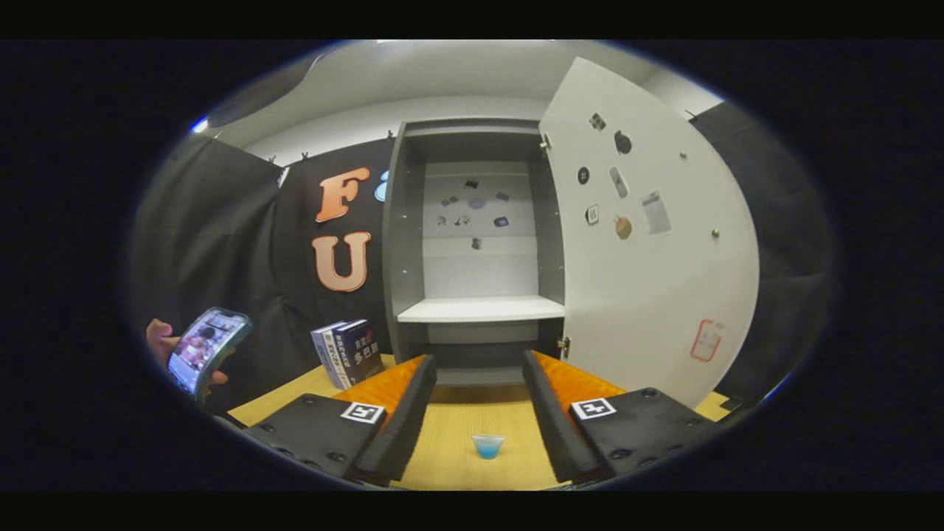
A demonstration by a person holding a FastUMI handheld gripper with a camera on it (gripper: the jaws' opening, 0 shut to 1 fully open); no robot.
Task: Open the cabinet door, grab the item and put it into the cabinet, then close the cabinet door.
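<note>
Our gripper [479,383] hangs wide open, holding nothing; the small blue cup [487,445] sits between its fingers on the table [457,442]. Beyond, the cabinet [472,243] stands with door [649,243] open; its shelf [481,308] bare.

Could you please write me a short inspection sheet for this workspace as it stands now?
Surface: wooden table, lit evenly.
Job's things: cabinet stands beyond the table with its door swung open to the right; white shelf inside is bare. Small blue cup sits upright on the table.
Clutter: two books stand upright on the table, left of the cabinet.
Grippers: gripper has its jaws open, wide apart, with the cup between them, untouched.
Cables: nothing seen.
Surroundings: black cloth wall behind; a hand holds a phone left of the books; small stickers on the door and cabinet back.
</note>
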